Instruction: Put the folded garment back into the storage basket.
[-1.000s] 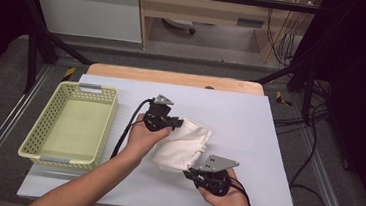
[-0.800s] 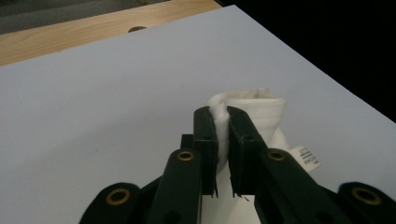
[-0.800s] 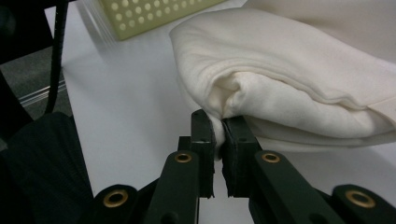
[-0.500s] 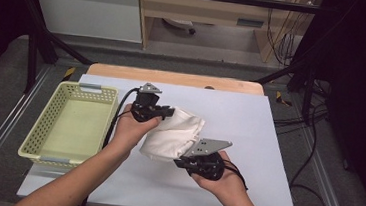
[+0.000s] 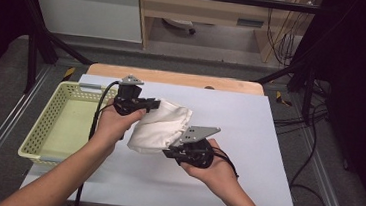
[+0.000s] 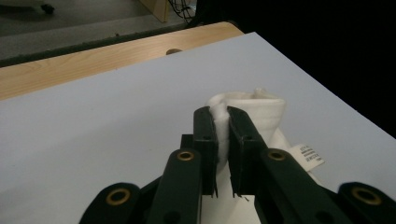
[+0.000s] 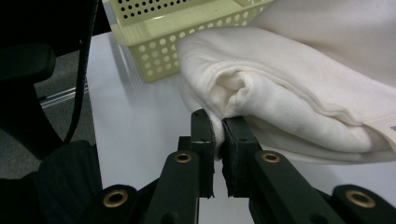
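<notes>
**Folded cloth gripped both ends, basket not reached**

Left gripper (image 5: 152, 102) jaws clamped on a fold of the white folded cloth (image 5: 161, 127); right gripper (image 5: 167, 153) jaws pinch its opposite edge. Cloth hangs between both sets of jaws, over the table (image 5: 248, 139). Judging: pickup done, drop into the yellow basket (image 5: 43, 133) beyond the left jaws remains. Sewn-in tag (image 6: 308, 154) beside left jaws, print unreadable.
</notes>
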